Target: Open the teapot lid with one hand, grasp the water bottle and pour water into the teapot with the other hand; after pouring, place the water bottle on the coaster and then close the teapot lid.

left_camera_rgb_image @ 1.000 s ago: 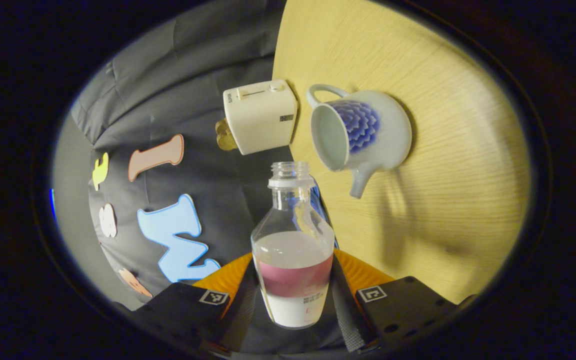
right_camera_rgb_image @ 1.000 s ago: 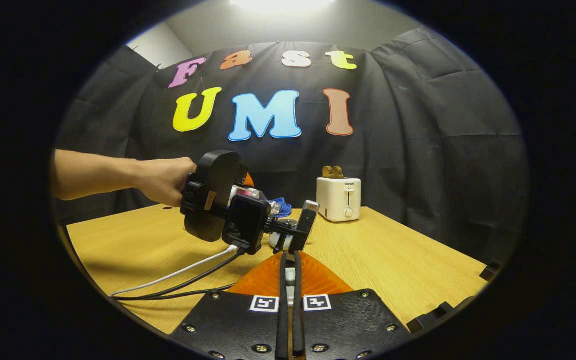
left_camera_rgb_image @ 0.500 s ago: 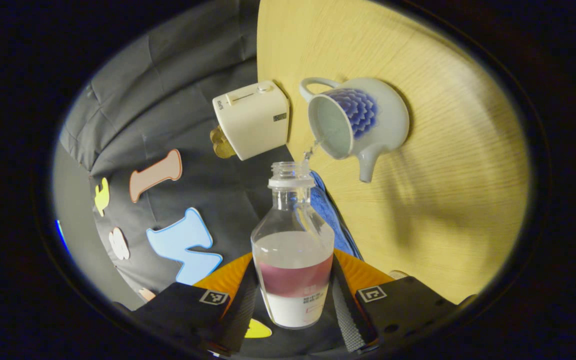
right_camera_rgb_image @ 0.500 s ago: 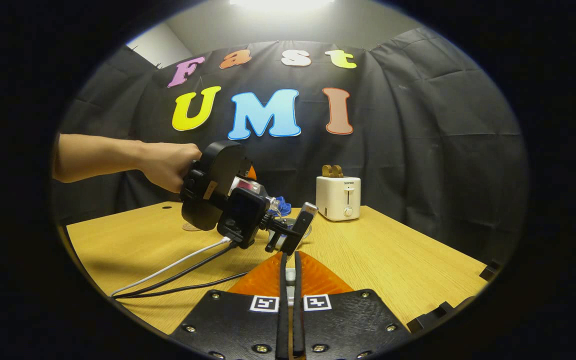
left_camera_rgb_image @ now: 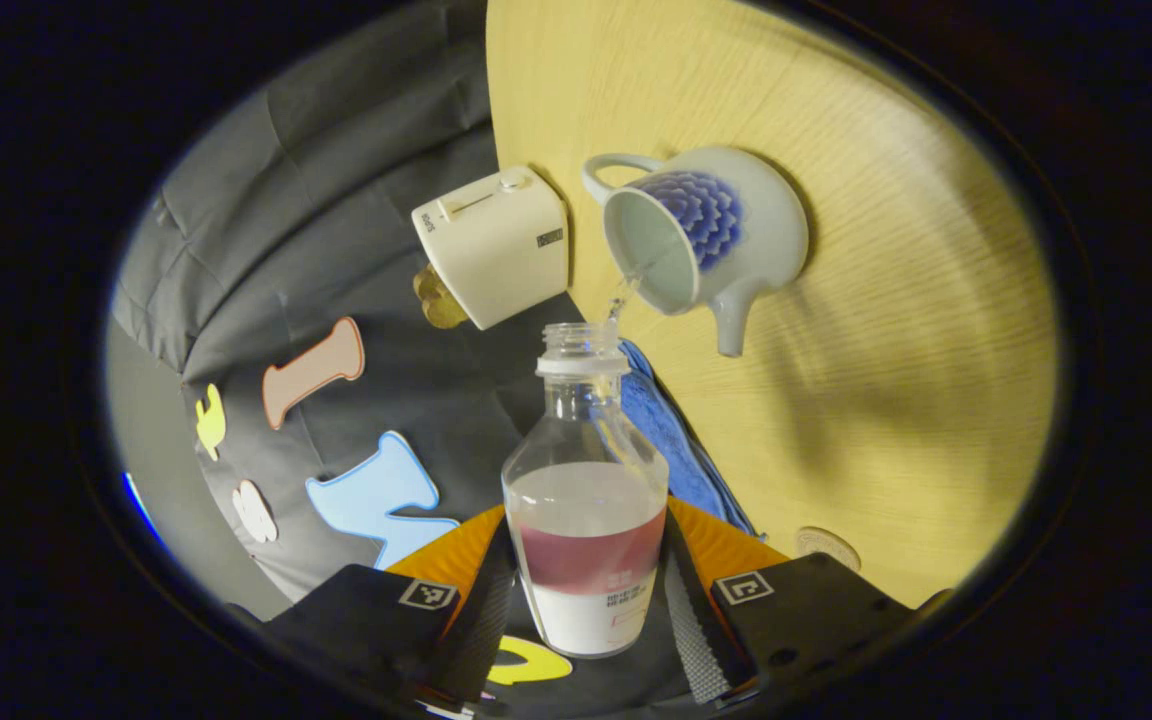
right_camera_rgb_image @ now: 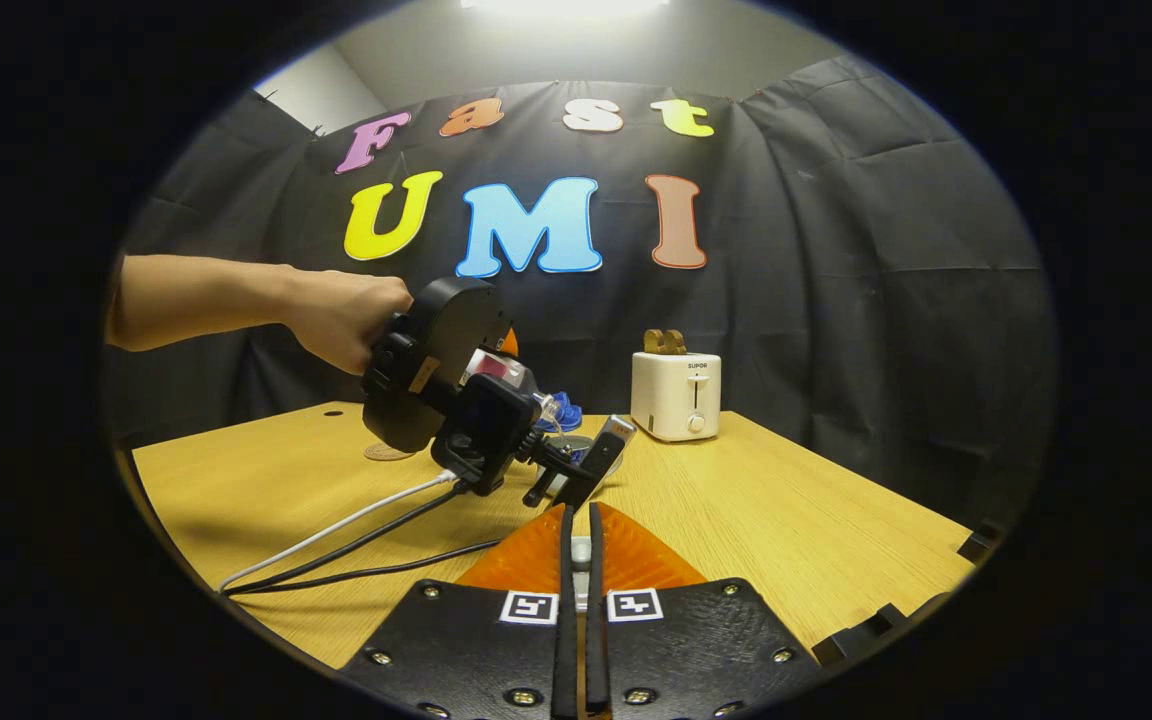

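Observation:
My left gripper (left_camera_rgb_image: 586,575) is shut on the clear water bottle (left_camera_rgb_image: 586,480), which has no cap and a pink and white label. The bottle is tipped, and a thin stream of water (left_camera_rgb_image: 624,292) runs from its mouth into the open, lidless white teapot (left_camera_rgb_image: 701,235) with a blue flower pattern. A round coaster (left_camera_rgb_image: 829,545) lies on the table near my left gripper. In the right gripper view my right gripper (right_camera_rgb_image: 579,520) is shut, with a small white bit of the teapot lid (right_camera_rgb_image: 581,551) between its fingers. Ahead, a hand (right_camera_rgb_image: 336,315) holds the tilted left gripper (right_camera_rgb_image: 451,390).
A white toaster (left_camera_rgb_image: 491,245) (right_camera_rgb_image: 676,397) with toast in it stands at the back of the wooden table (right_camera_rgb_image: 796,520). A blue cloth (left_camera_rgb_image: 671,430) (right_camera_rgb_image: 564,410) lies behind the teapot. Two cables (right_camera_rgb_image: 356,545) trail across the table from the left gripper.
The left gripper has tilted the bottle further and closer to the teapot, and water now runs into the pot. The right gripper has stayed still.

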